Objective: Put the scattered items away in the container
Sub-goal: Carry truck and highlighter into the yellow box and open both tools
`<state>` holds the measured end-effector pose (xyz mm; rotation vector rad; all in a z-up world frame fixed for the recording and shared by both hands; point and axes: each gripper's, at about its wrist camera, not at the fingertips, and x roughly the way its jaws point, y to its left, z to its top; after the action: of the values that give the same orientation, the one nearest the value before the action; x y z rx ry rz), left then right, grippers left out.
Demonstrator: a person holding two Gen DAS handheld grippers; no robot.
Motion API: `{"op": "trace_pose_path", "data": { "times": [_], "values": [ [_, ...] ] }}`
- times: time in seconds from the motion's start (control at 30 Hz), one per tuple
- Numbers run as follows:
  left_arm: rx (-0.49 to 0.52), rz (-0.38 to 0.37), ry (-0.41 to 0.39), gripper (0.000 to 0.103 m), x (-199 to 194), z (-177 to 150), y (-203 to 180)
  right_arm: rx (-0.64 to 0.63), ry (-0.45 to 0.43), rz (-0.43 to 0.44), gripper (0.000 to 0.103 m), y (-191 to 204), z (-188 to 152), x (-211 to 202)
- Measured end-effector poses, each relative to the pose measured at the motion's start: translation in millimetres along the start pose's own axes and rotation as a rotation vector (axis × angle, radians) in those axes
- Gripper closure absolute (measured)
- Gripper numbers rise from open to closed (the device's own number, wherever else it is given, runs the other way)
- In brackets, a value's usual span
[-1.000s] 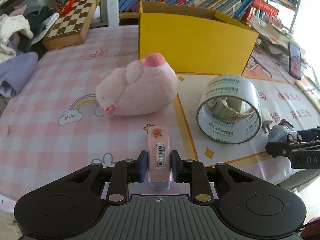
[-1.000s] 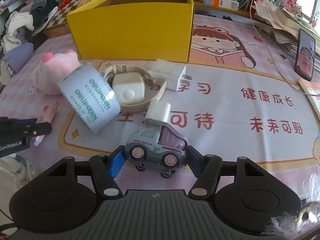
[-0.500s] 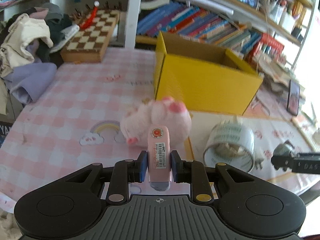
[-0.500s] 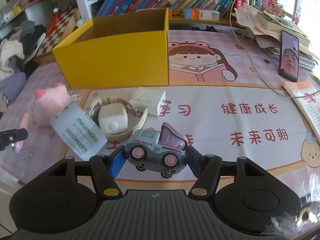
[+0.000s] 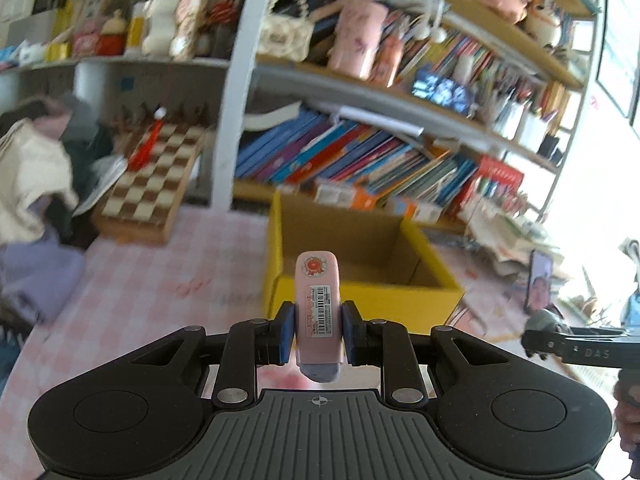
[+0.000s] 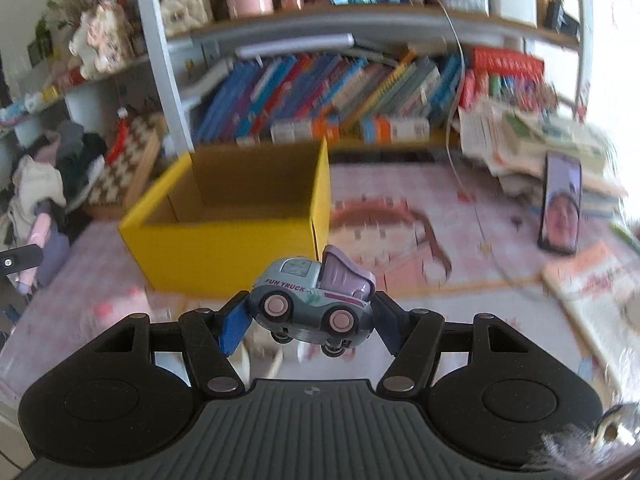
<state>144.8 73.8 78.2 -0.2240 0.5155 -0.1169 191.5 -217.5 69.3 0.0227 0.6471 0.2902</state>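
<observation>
My left gripper (image 5: 318, 330) is shut on a pink tube with a barcode label (image 5: 318, 308) and holds it in the air in front of the open yellow box (image 5: 360, 304). My right gripper (image 6: 310, 316) is shut on a grey and purple toy truck (image 6: 316, 300) and holds it in the air near the front of the same yellow box (image 6: 224, 248). The box inside looks empty. A blurred pink plush (image 6: 116, 308) lies on the mat below left in the right wrist view.
A chessboard (image 5: 152, 188) and a heap of clothes (image 5: 32, 176) lie at the left. Bookshelves (image 5: 360, 160) stand behind the box. A phone (image 6: 560, 208) and stacked papers (image 6: 540, 140) lie at the right. The right gripper's tip shows in the left wrist view (image 5: 552, 338).
Both grippers have risen from the table with their items and now point toward the open top of the yellow box. The tape roll and chargers have dropped out of view.
</observation>
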Motion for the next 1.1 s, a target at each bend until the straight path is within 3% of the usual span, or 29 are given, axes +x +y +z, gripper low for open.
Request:
{"op": "trace_pose_path", "data": {
  "times": [0.33,0.57,0.9,1.1],
  "values": [
    [0.091,-0.039,-0.008,0.080,55,48,-29,-0.221,-0.032,0.117,0.040,13,66,57],
    [0.131,-0.015,0.089,0.080,124,65,-34,-0.400,-0.036,0.205,0.040,26,113,107],
    [0.205,0.046,0.288,0.080,200,54,-29,-0.561,0.156,0.246,0.040,29,117,205],
    [0.240,0.049,0.357,0.080,221,51,-29,-0.651,0.243,0.308,0.040,29,110,230]
  ]
}}
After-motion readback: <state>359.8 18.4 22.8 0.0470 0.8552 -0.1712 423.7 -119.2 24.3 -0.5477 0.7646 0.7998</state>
